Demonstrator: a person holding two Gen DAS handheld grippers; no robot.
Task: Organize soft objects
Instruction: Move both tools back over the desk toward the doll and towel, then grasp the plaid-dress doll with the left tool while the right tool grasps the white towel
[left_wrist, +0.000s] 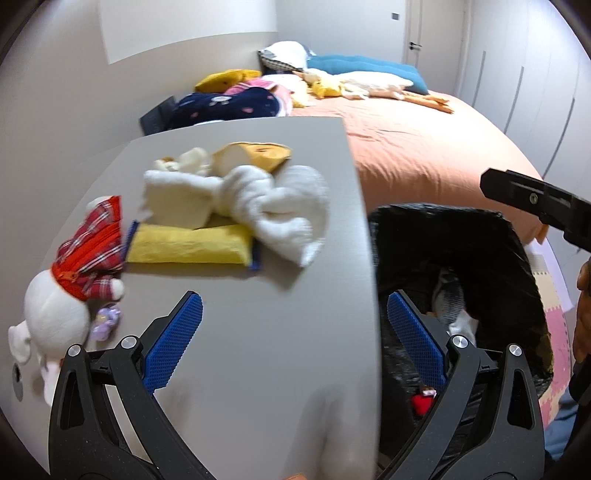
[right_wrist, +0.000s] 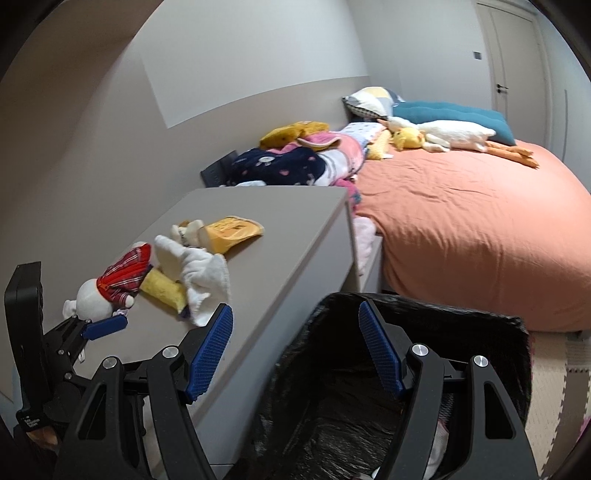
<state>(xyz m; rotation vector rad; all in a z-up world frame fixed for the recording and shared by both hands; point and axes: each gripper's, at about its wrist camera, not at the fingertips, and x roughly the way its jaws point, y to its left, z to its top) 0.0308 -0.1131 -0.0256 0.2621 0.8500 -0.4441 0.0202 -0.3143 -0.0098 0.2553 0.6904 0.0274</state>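
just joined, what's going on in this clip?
A person holds a gripper in each hand, sorting soft toys from a grey table into a black-lined bin beside it. Both the left gripper and right gripper are open and empty, straddling the table edge and bin. A white plush in a red plaid outfit, a yellow cloth and a white towel remain on the table; a few items already lie in the bin.

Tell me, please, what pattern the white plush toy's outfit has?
Red plaid on the white plush toy's outfit, clearest in the left wrist view.
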